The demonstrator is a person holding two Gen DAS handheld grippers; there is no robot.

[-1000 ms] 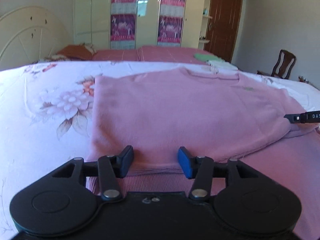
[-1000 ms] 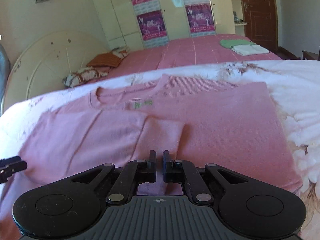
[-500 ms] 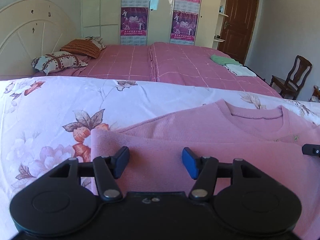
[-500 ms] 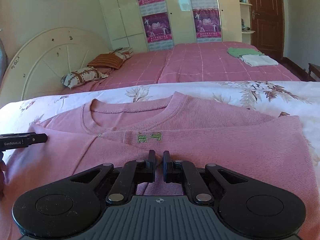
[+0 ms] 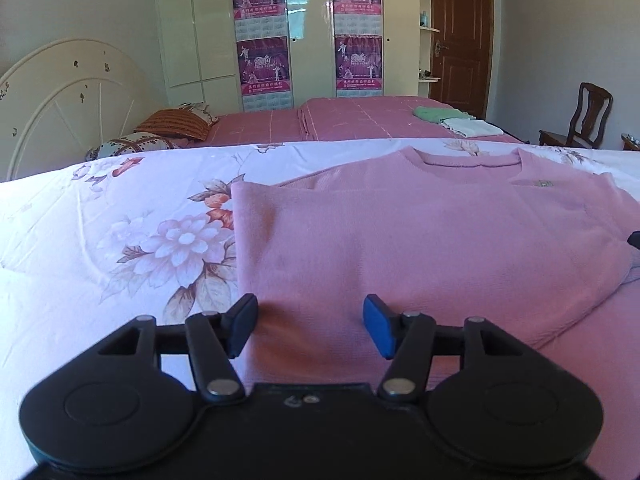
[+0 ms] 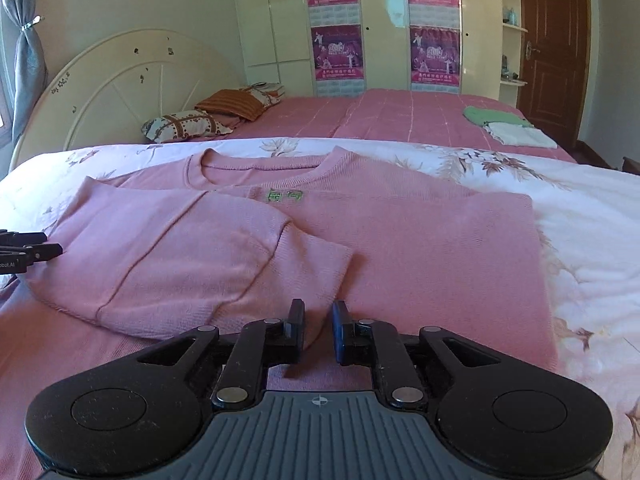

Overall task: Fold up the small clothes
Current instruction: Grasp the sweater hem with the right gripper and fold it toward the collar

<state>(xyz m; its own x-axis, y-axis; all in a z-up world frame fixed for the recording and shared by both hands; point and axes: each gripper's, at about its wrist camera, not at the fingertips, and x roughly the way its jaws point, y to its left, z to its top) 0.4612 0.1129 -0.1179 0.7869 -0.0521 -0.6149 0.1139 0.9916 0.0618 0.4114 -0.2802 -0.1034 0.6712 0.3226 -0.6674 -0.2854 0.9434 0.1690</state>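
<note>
A pink knit sweater [image 5: 400,240] lies flat on the floral bedsheet [image 5: 100,240], collar at the far side. One sleeve is folded across the body, its cuff [image 6: 316,264] in the right wrist view. My left gripper [image 5: 310,330] is open and empty, low over the sweater's near left edge. My right gripper [image 6: 318,332] has a narrow gap between its fingers, nothing held, just short of the folded cuff on the sweater [image 6: 420,248]. The left gripper's tip shows at the right wrist view's left edge [image 6: 28,254].
A pink quilted bed [image 5: 360,120] lies beyond, with a folded green and white pile [image 5: 456,122] and pillows [image 5: 172,126] near a cream headboard [image 5: 60,92]. A wooden chair [image 5: 588,116] stands at the right, wardrobe and door behind.
Both grippers have pulled back toward the near side of the sweater. The right gripper, shut before, has opened a little and let go of the folded sleeve.
</note>
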